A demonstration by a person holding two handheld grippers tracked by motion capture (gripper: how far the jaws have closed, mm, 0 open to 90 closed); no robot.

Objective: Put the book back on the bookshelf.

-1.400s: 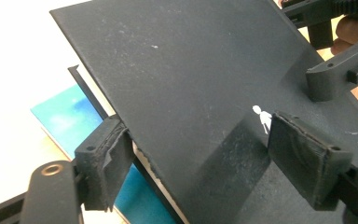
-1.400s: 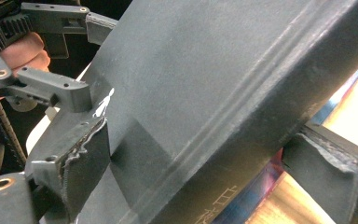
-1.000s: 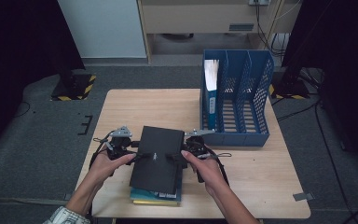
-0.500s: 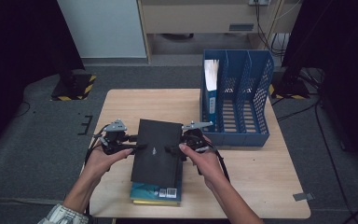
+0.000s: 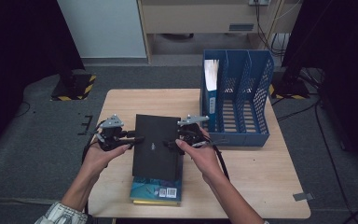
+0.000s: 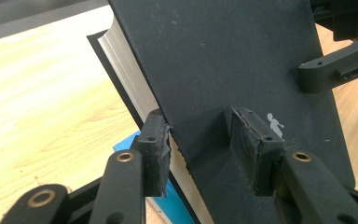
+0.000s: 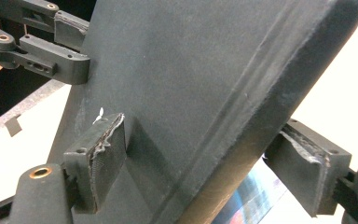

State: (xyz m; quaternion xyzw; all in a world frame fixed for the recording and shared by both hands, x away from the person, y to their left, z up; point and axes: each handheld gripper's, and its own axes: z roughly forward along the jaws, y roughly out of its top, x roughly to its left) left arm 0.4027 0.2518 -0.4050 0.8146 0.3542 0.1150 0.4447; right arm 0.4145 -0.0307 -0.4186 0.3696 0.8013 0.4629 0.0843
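A black hardcover book (image 5: pixel 156 144) hangs level above a teal book (image 5: pixel 156 193) that lies near the table's front edge. My left gripper (image 5: pixel 137 139) is shut on its left edge; in the left gripper view (image 6: pixel 205 144) one pad presses the cover and the other the underside by the pages. These jaws have just been closing on the book. My right gripper (image 5: pixel 170 143) is shut on the right edge, the spine side; in the right gripper view (image 7: pixel 203 163) the spine sits between its pads. Its jaws have closed a little further too.
A blue slotted file holder (image 5: pixel 242 102) stands at the table's back right, with a blue folder of white papers (image 5: pixel 210 79) in its leftmost slot. The wooden table (image 5: pixel 261 186) shows bare wood at front right. Dark floor and cables surround it.
Both hands have risen with the black book, lifting it off the teal book, more of which now shows at the front. The left jaws have closed in on the book's edge.
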